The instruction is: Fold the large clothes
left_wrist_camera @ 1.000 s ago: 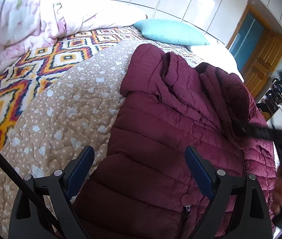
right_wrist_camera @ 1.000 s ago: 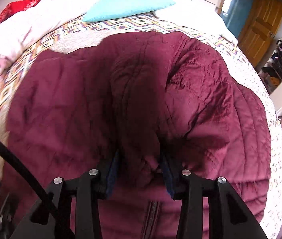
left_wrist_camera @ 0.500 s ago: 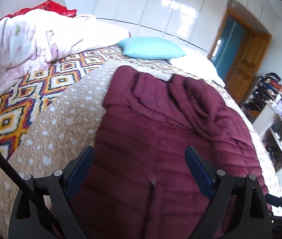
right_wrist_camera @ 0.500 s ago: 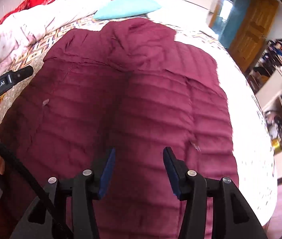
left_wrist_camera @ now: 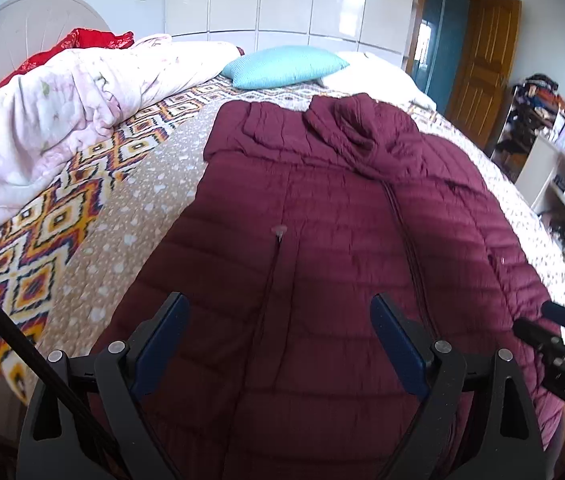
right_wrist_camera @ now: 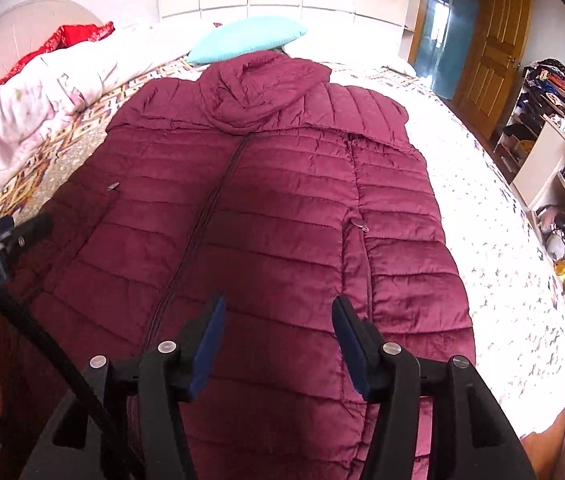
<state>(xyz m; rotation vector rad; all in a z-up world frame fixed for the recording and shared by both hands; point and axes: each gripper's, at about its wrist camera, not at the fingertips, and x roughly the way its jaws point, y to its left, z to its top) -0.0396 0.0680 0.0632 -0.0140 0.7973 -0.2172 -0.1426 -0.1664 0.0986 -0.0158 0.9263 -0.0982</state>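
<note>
A maroon quilted puffer jacket (left_wrist_camera: 322, 240) lies flat and front up on the bed, zipped, its hood (right_wrist_camera: 258, 88) toward the pillows. It also shows in the right wrist view (right_wrist_camera: 282, 220). My left gripper (left_wrist_camera: 280, 332) is open and empty, above the jacket's lower left part. My right gripper (right_wrist_camera: 278, 336) is open and empty, above the jacket's lower middle, near the hem. The right gripper also shows at the right edge of the left wrist view (left_wrist_camera: 554, 332), and the left gripper at the left edge of the right wrist view (right_wrist_camera: 6, 236).
The bed has a patterned quilt (left_wrist_camera: 62, 216). A pink bunched duvet (left_wrist_camera: 62, 108) lies at the left and a turquoise pillow (left_wrist_camera: 286, 66) at the head. Shelves with clutter (right_wrist_camera: 562, 160) and a wooden door (right_wrist_camera: 490, 40) stand to the right.
My right gripper let go of a fold of jacket and opened. The jacket spread out flat. Both grippers pulled back toward the foot of the bed.
</note>
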